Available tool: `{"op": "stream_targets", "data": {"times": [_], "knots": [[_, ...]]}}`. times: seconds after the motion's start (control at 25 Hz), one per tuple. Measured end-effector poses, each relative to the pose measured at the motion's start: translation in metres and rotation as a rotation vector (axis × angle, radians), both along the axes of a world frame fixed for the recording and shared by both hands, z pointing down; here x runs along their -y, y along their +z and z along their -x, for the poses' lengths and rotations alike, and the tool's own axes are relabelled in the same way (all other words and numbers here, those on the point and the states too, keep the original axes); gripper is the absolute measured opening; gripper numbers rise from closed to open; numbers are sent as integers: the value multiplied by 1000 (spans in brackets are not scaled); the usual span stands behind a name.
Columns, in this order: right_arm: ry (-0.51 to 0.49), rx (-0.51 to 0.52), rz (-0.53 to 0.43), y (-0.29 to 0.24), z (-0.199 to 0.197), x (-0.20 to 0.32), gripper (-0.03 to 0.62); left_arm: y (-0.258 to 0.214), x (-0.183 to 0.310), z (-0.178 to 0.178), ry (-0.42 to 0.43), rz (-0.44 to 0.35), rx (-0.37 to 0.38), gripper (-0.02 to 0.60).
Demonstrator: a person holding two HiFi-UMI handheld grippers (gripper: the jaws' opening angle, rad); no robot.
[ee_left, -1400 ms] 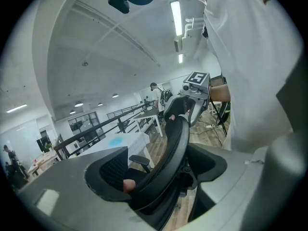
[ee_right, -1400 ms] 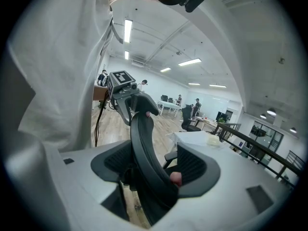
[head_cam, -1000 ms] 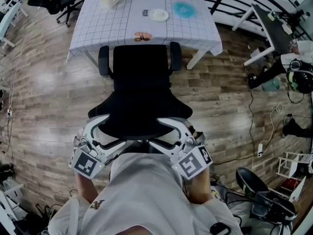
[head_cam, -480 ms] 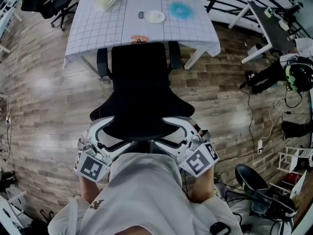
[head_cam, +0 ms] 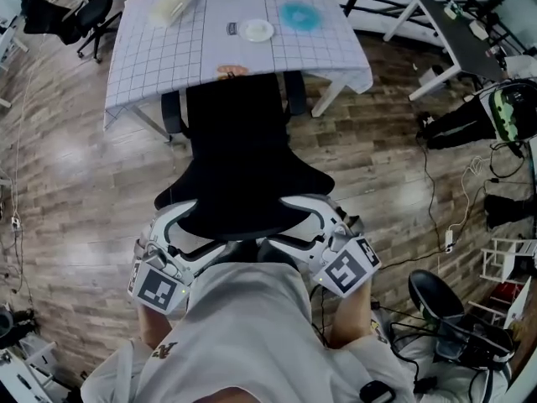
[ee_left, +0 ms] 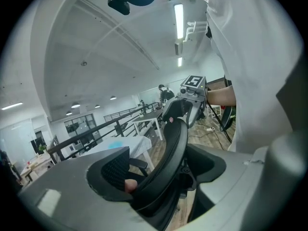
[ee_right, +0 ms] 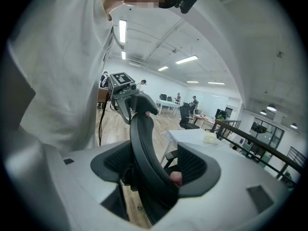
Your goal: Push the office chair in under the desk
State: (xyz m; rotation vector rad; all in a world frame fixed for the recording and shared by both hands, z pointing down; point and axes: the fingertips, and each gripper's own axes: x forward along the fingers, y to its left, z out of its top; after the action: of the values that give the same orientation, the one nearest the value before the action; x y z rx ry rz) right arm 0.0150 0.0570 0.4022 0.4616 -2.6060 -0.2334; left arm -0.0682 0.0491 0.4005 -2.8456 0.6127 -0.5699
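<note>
In the head view the black office chair (head_cam: 243,158) stands with its back toward me and its seat front and armrests at the edge of the desk (head_cam: 159,74), which is covered in a white grid cloth. My left gripper (head_cam: 174,227) is shut on the left end of the backrest's top edge. My right gripper (head_cam: 313,218) is shut on the right end. In the left gripper view the backrest rim (ee_left: 171,148) runs between the jaws of the left gripper (ee_left: 156,174). The right gripper view shows the rim (ee_right: 144,148) clamped in the right gripper (ee_right: 151,170).
On the desk lie a white plate (head_cam: 256,30), a blue disc (head_cam: 296,15), a pale box (head_cam: 168,5) and a small item (head_cam: 228,70) at the near edge. Another black chair (head_cam: 71,15) stands far left. Cables (head_cam: 440,217), a dark bag (head_cam: 457,124) and another desk (head_cam: 449,44) crowd the right.
The chair has rolled forward toward the desk, and its armrests now reach the cloth's edge. Both grippers stay clamped on the backrest and moved with it.
</note>
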Motion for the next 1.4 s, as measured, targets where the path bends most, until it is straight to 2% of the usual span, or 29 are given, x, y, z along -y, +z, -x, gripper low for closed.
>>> {"op": "stream_targets", "data": {"times": [0.6, 0.8, 1.16, 1.4], "knots": [[-19, 4, -26, 0, -17, 36, 310, 2, 36, -17, -28, 22, 7, 380], [-31, 15, -36, -2, -23, 50, 309, -1, 53, -20, -66, 34, 41, 385], [-43, 28, -66, -2, -37, 72, 308, -2, 74, -34, -79, 11, 37, 390], [-51, 24, -62, 0, -42, 87, 308, 2, 88, -37, -94, 28, 40, 388]]}}
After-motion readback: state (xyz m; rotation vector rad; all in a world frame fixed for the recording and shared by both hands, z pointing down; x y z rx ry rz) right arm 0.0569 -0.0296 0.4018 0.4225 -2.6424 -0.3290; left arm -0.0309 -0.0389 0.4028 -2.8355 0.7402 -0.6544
